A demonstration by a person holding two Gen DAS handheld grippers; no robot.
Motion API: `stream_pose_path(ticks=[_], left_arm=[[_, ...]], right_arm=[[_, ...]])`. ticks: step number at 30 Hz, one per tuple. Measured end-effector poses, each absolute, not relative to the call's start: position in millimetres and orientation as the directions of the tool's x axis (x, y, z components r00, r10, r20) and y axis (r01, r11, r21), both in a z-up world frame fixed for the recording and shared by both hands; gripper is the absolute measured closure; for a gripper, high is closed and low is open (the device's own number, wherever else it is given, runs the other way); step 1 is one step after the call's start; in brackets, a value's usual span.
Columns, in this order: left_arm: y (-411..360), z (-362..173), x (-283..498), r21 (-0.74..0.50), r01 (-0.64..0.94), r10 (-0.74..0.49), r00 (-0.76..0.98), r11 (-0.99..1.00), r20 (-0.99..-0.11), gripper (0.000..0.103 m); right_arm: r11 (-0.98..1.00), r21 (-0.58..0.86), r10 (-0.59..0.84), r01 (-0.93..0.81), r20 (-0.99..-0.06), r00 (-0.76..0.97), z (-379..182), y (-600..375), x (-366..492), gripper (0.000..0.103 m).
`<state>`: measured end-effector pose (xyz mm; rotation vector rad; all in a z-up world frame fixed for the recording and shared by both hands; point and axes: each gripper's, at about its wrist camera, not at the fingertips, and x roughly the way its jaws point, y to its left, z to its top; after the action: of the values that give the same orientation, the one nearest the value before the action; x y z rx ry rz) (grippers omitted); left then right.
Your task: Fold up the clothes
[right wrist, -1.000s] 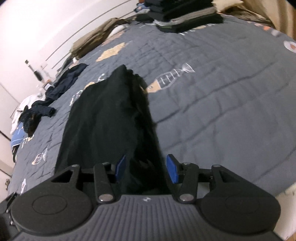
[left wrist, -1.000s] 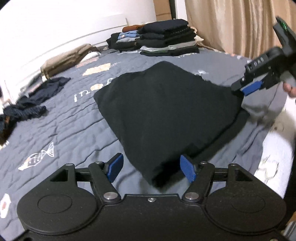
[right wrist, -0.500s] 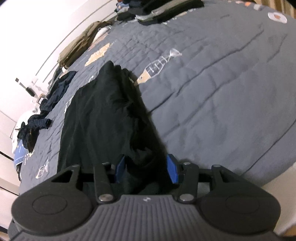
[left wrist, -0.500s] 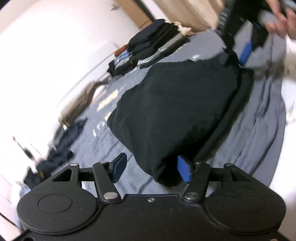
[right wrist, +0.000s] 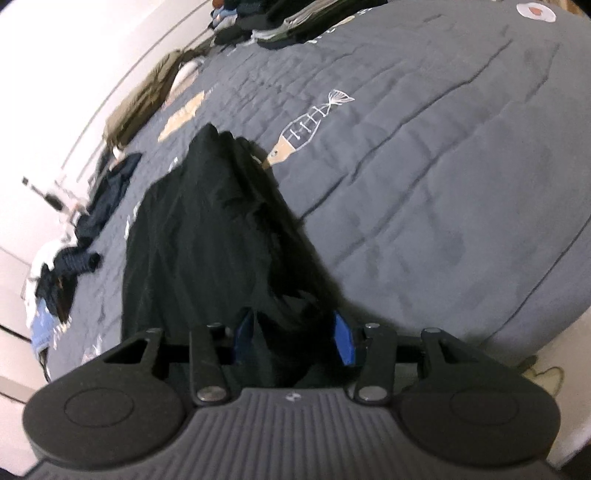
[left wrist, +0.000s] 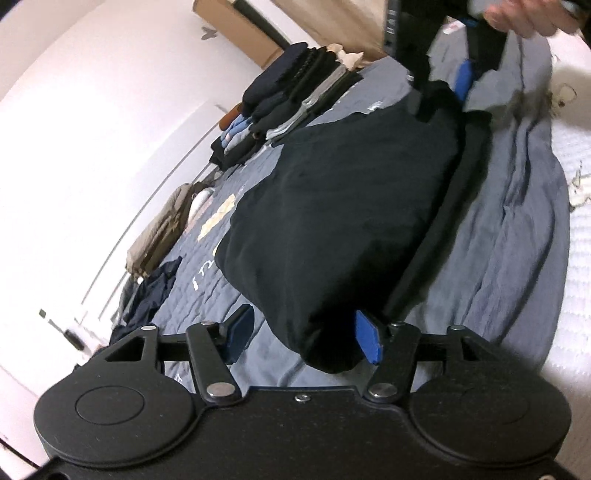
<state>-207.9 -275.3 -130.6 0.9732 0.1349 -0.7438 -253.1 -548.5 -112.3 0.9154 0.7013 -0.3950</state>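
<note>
We keep both tongs, left (left wrist: 303, 338) and right (right wrist: 291, 338), spread around black garment (left wrist: 343, 206) corners, clamping evenly before lifting off the bed (right wrist: 424, 177).

Two grippers, the left (left wrist: 303, 339) and the right (right wrist: 293, 338), are working one black garment (left wrist: 343, 206) that is lying on one grey quilt (right wrist: 424, 177), while one stack (left wrist: 288, 107) of folded clothes, one olive garment (left wrist: 159, 232) and one navy garment (left wrist: 151, 299) are sitting beyond; one hand (left wrist: 524, 16) is showing
</note>
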Motion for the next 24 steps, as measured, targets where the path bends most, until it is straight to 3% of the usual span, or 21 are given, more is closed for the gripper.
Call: stream_pose_path(ticks=[3, 6, 7, 8, 9, 10, 14, 21, 23, 24], left_arm=[[-278.6, -134.0, -210.6, 0.727, 0.608, -0.516, 0.754, 0.319, -0.405, 0.044], [-285.3, -138.6, -212.5, 0.766, 0.578, -0.526, 0.761, 0.282, -0.381, 0.044], [-287.3, -140.8, -213.0, 0.779, 0.569, -0.529, 0.761, 0.265, -0.376, 0.048], [-288.4, -143.1, -213.5, 0.790, 0.564, -0.528, 0.760, 0.243, -0.380, 0.056], [-288.3, -145.2, -213.5, 0.798, 0.562, -0.519, 0.759, 0.216, -0.394, 0.086], [-288.2, -147.3, -213.5, 0.806, 0.561, -0.509, 0.758, 0.189, -0.408, 0.095], [-271.5, -141.1, -213.1, 0.830, 0.534, -0.479, 0.778, 0.160, -0.408, 0.096], [-268.6, -158.4, -222.4, 0.832, 0.548, -0.464, 0.760, 0.082, -0.455, 0.091], [-268.1, -150.8, -222.4, 0.808, 0.577, -0.480, 0.745, 0.115, -0.464, 0.083], [-267.3, -147.1, -222.7, 0.796, 0.592, -0.490, 0.736, 0.129, -0.467, 0.068]], right_arm=[[0.524, 0.623, -0.010, 0.580, -0.677, 0.736, -112.3, -549.3, -255.3, 0.092], [0.478, 0.670, -0.006, 0.568, -0.644, 0.765, -108.3, -549.6, -261.9, 0.094], [0.468, 0.683, -0.008, 0.560, -0.631, 0.776, -104.8, -548.8, -265.1, 0.094], [0.459, 0.696, -0.009, 0.553, -0.619, 0.786, -101.1, -547.7, -268.2, 0.094], [0.449, 0.707, -0.014, 0.546, -0.606, 0.796, -97.0, -546.0, -271.9, 0.095], [0.439, 0.717, -0.023, 0.542, -0.594, 0.804, -93.2, -544.3, -275.8, 0.095], [0.415, 0.725, -0.027, 0.549, -0.594, 0.804, -94.6, -541.8, -282.5, 0.095], [0.550, 0.561, -0.065, 0.618, -0.709, 0.702, -124.9, -529.9, -269.1, 0.094], [0.596, 0.527, -0.080, 0.606, -0.712, 0.698, -121.3, -527.0, -268.0, 0.092], [0.610, 0.516, -0.086, 0.601, -0.711, 0.698, -115.8, -527.2, -269.2, 0.092]])
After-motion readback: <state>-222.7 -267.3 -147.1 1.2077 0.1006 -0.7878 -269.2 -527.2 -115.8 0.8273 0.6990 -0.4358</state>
